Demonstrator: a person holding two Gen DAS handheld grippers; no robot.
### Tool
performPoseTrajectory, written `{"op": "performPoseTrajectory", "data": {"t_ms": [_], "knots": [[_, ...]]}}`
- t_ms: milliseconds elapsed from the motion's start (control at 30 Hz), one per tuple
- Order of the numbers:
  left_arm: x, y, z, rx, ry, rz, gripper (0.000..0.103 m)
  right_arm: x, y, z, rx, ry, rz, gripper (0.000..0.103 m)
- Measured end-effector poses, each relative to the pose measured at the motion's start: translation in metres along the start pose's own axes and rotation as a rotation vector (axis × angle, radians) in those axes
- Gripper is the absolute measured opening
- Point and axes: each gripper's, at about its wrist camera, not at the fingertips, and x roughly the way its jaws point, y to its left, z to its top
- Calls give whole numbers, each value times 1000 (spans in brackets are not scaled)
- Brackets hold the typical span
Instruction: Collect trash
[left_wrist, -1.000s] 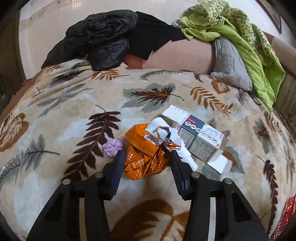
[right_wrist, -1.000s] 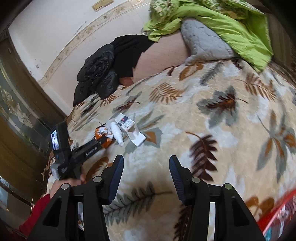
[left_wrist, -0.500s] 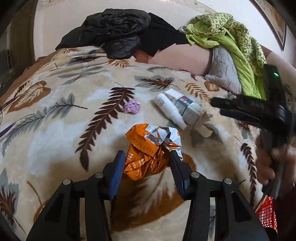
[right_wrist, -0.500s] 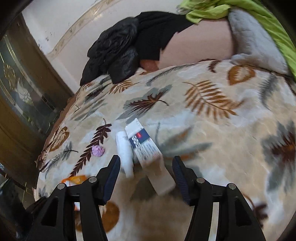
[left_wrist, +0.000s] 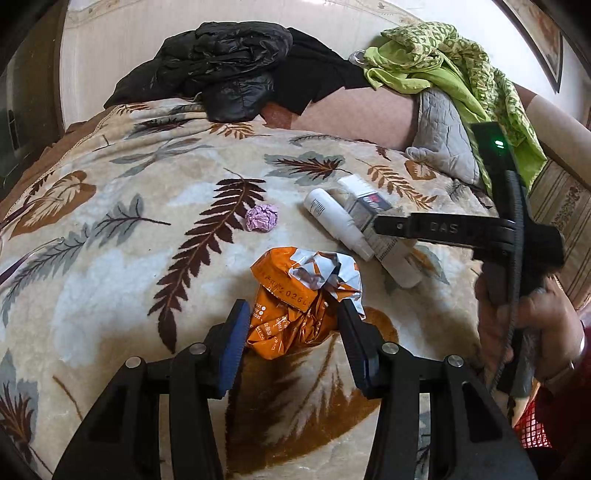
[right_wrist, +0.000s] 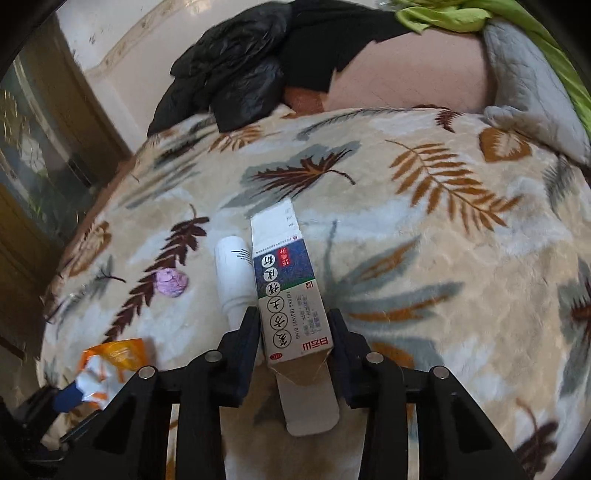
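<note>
My left gripper (left_wrist: 291, 314) is shut on a crumpled orange foil wrapper (left_wrist: 295, 302) and holds it above the leaf-patterned blanket (left_wrist: 110, 266). My right gripper (right_wrist: 293, 321) straddles a white and blue medicine box (right_wrist: 291, 295) lying on the blanket; the fingers sit close on both sides, and I cannot tell if they press it. A white bottle (right_wrist: 234, 277) lies against the box's left side. A small purple paper ball (right_wrist: 170, 282) lies further left. In the left wrist view the box (left_wrist: 369, 212), bottle (left_wrist: 336, 221) and ball (left_wrist: 261, 218) show, with the right gripper (left_wrist: 380, 225) reaching in.
A black jacket (left_wrist: 221, 74) and black cloth lie at the far end of the bed. A green blanket (left_wrist: 454, 74) and grey quilted pillow (left_wrist: 443, 136) are at the far right. A red mesh basket (left_wrist: 532, 432) shows at the lower right edge.
My left gripper has lifted the orange wrapper away from the box and bottle. My right gripper has moved in across the blanket and now has its fingers on either side of the medicine box.
</note>
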Motion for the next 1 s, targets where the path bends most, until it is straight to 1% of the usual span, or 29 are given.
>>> {"op": "performPoseTrajectory", "data": {"t_ms": [67,167,233,433,500,533,667,833,1000], "knots": [[-3,-3,0,7,-10,-1,48,-16,-3,-9,44,-23,4,39],[-8,-9,-1,27,-38,9,48,-45,0,-30,84,-62,-33,39],[-11,-13,-1,33,-50,9,48,-65,3,-47,111,-80,-30,39],[-21,-27,-6,68,-93,22,48,-118,25,-81,75,-176,-80,39],[-26,-32,-7,83,-112,32,48,-127,29,-92,77,-190,-82,39],[-28,-33,-8,89,-119,37,48,-132,30,-98,89,-197,-66,39],[-37,-39,-13,112,-145,52,48,-142,31,-110,102,-211,-62,39],[-47,-45,-18,162,-186,92,48,-149,24,-111,135,-244,-66,39],[-53,-47,-21,174,-209,113,48,-151,22,-112,150,-249,-57,39]]}}
